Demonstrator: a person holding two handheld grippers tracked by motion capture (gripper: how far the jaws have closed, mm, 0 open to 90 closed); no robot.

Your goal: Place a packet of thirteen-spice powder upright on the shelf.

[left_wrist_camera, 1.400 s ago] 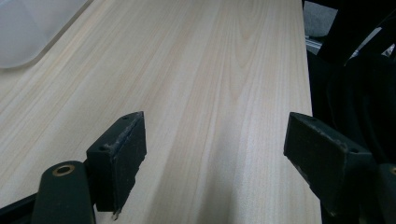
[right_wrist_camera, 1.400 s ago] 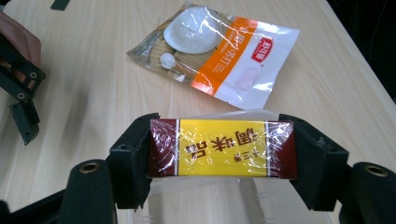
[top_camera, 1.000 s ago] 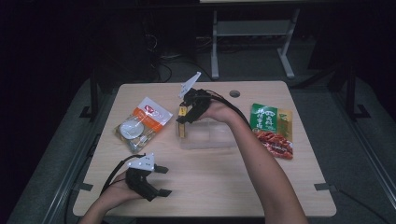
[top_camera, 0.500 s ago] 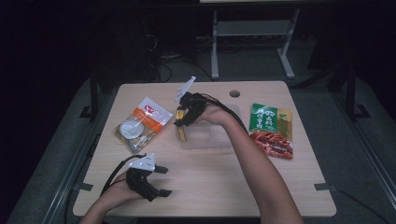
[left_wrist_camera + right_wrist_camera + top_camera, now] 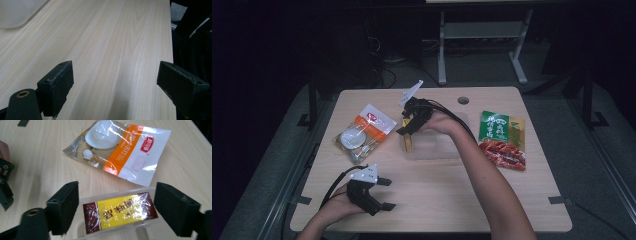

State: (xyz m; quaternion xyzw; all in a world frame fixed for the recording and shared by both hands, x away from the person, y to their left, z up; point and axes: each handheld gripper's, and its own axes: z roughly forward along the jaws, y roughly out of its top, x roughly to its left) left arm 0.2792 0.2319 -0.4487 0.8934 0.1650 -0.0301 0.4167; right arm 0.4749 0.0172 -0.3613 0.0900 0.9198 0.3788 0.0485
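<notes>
Right gripper view: my right gripper (image 5: 116, 205) jaws wide open, empty, just let go of the yellow packet (image 5: 120, 211), now lying in the clear tray (image 5: 437, 145) on the tabletop (image 5: 452, 200), so placement looks done; left gripper (image 5: 384, 192) open, idle

I count 1 clear plastic tray (image 5: 439, 145) on the surface (image 5: 437, 200), with 1 yellow-and-maroon wrapped bar (image 5: 120, 211) lying in it. There are 2 snack bags: 1 orange-and-white bag (image 5: 364, 132) and 1 green-and-red bag (image 5: 502, 139). I hold 2 grippers, 1 left gripper (image 5: 384, 193) and 1 right gripper (image 5: 404, 129).
</notes>
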